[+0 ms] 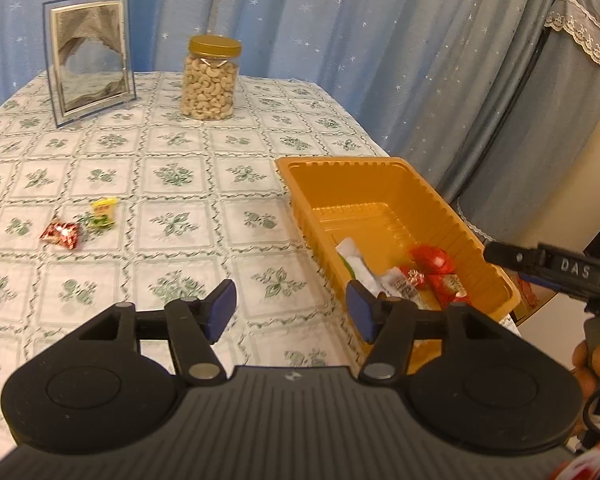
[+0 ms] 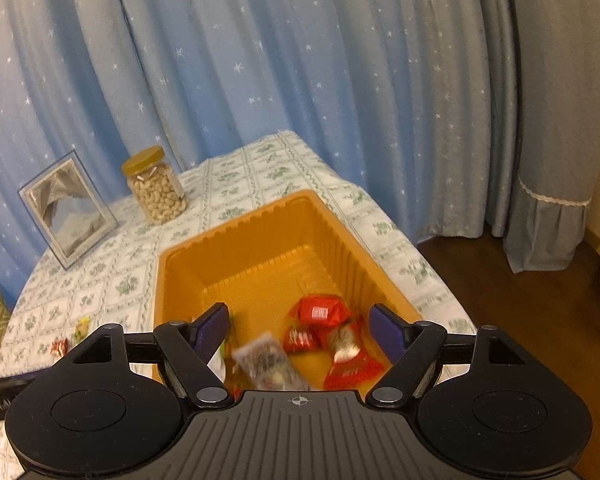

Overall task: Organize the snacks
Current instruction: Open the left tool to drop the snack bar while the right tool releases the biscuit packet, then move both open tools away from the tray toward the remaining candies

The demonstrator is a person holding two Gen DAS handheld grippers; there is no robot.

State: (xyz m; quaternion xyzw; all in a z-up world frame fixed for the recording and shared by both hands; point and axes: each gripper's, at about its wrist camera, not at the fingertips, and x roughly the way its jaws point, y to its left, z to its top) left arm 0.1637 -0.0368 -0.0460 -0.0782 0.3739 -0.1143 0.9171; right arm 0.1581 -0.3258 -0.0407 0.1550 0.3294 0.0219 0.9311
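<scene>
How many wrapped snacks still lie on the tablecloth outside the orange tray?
2: a red-wrapped snack and a yellow-wrapped snack beside it, left of the orange tray. Others could be hidden behind the left tool.

tablecloth (image 1: 188,208): white, green floral squares. tray (image 2: 260,240): orange-gold. curtain (image 1: 340,40): blue, white stars. jar (image 1: 210,80): gold lid, beige cashews. loose candies: one red (image 1: 60,234), one yellow-green (image 1: 103,212). tray wrappers: red (image 2: 320,312), white. gripper pads (image 1: 222,310): blue; bodies black.
</scene>
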